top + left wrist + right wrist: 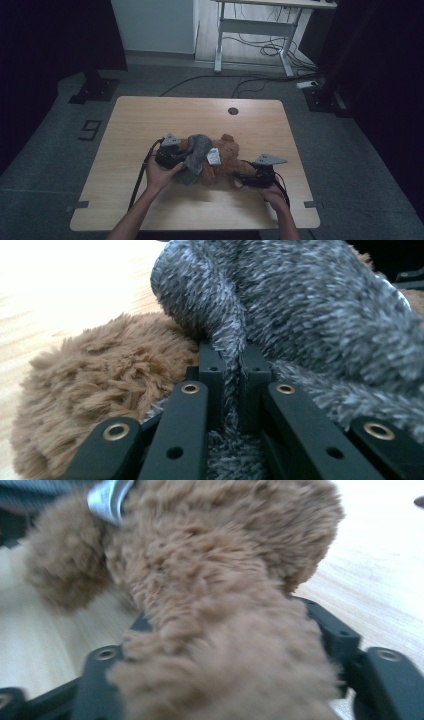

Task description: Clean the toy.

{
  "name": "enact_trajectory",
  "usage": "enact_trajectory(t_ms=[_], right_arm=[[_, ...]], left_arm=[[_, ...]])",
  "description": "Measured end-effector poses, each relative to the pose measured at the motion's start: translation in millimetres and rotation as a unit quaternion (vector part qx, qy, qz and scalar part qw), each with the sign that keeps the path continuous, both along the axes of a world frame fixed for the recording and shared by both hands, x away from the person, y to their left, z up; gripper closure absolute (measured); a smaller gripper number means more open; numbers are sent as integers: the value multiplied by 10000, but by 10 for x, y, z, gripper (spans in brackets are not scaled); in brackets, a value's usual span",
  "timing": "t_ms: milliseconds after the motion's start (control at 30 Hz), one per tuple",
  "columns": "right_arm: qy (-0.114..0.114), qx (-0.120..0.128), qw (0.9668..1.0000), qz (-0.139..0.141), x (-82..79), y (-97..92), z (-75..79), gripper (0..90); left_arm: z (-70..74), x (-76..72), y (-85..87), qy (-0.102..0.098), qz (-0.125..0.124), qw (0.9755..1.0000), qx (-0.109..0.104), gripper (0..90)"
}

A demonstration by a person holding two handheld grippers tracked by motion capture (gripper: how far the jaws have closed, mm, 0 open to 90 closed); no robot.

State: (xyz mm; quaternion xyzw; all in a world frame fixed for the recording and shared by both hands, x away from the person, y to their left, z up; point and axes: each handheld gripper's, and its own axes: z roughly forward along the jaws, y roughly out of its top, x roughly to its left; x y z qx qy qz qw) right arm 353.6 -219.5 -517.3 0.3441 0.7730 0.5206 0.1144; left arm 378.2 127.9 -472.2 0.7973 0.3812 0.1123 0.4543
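Left gripper [172,156]: sits left of centre in the high view, held in the person's left hand [159,175]; in the left gripper view its fingers [212,372] are clenched on a fold of the grey cloth.
Grey cloth [196,152]: fuzzy grey fabric draped over the left part of the teddy bear, at the centre of the high view; in the left gripper view it fills the upper right and runs down between the two fingers.
Teddy bear [227,155]: brown plush, lying on the tabletop at the centre of the high view, between the two grippers; a brown furry part lies at lower left in the left gripper view.
Tag [214,156]: small pale label on the bear's middle, just right of the grey cloth.
Right gripper [247,181]: right of centre in the high view, held in the right hand [274,195]; in the right gripper view a thick brown limb of the bear lies between its fingers [332,630], which stand spread on either side; whether they press on it I cannot tell.
Tabletop [150,115]: light wood, with a small round hole near its upper edge.
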Motion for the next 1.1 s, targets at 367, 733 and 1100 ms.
enact_trajectory(t_ms=[367,733,1100], right_arm=[[110,336,9991,237,-51,117,232,248],[504,-393,9958,658,-93,460,-34,452],[392,-374,9984,180,65,364,-185,674]], left_arm=[[-72,-189,107,-27,-12,9998,-192,832],[-177,-396,235,59,-103,9998,-177,833],[-37,-401,-2,-41,-175,9998,-53,832]])
